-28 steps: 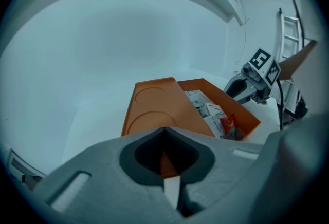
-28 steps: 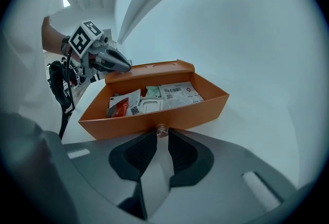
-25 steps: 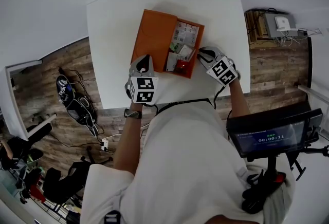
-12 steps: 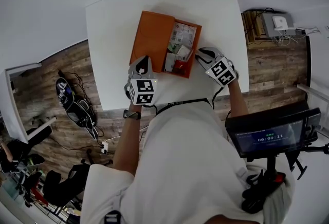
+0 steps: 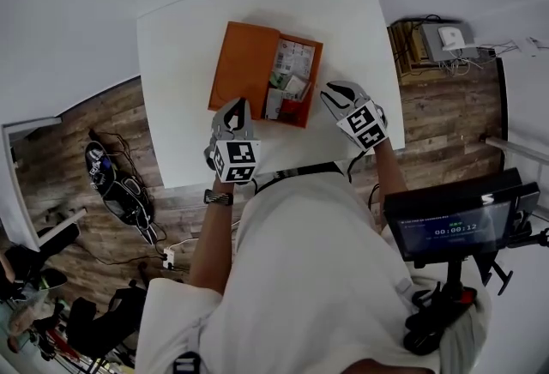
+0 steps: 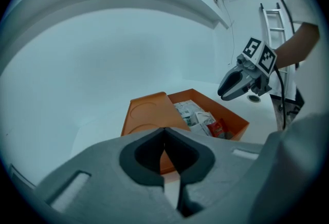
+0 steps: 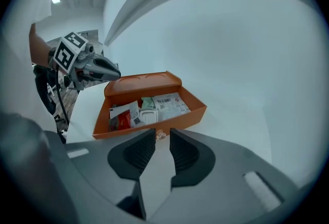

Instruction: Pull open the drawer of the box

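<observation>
Box (image 5: 244, 68): orange, flat on white table (image 5: 180, 38)
Drawer (image 5: 310, 82): slid out at the box's right side, packets (image 5: 290, 74) inside
Left gripper (image 5: 233, 106): at the box's near edge, fingers together, empty
Right gripper (image 5: 331, 91): just right of the box's open drawer, fingers slightly apart after just closing a little, nothing between

The person wears a white short-sleeved shirt (image 5: 309, 278) and a dark watch (image 5: 220, 197) on the left wrist. The left gripper (image 5: 233, 106) and right gripper (image 5: 331, 92) are grey, each with a black-and-white marker cube (image 5: 236, 159); the fingers (image 7: 187, 155) have dark ribbed pads.
</observation>
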Demonstrator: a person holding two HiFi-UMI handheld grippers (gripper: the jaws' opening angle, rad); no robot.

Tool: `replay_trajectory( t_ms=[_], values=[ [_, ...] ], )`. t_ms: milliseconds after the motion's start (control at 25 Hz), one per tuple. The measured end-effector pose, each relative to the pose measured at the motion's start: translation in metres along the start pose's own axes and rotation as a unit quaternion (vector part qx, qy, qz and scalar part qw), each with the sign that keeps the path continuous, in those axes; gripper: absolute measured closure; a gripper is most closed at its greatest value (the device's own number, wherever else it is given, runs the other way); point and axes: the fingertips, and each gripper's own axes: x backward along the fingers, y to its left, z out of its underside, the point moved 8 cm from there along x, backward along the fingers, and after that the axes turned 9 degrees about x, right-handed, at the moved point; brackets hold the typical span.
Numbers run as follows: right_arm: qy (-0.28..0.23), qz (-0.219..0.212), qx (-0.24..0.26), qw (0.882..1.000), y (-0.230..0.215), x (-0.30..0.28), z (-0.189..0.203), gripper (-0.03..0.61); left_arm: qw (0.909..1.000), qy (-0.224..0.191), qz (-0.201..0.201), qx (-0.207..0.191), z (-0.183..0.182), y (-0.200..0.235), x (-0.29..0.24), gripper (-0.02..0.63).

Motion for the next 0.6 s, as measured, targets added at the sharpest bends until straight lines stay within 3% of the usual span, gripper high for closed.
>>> replay_trajectory(
  t_ms=[160,280,600],
  values=[
    [-0.028,0.042,-0.017,0.999,-0.005,0.019,-0.018,0.514,0.9997,-0.025,-0.004,0.005,-0.014,-0.001,0.006,0.607],
    [-0.048,0.090,-0.040,0.994,-0.009,0.038,-0.040,0.575,0.9988,-0.048,-0.008,0.008,-0.027,0.002,0.019,0.607],
    [-0.104,0.167,-0.062,0.979,0.032,0.105,-0.112,0.575,0.9940,-0.108,-0.015,-0.004,-0.047,0.008,0.098,0.607]
  ],
)
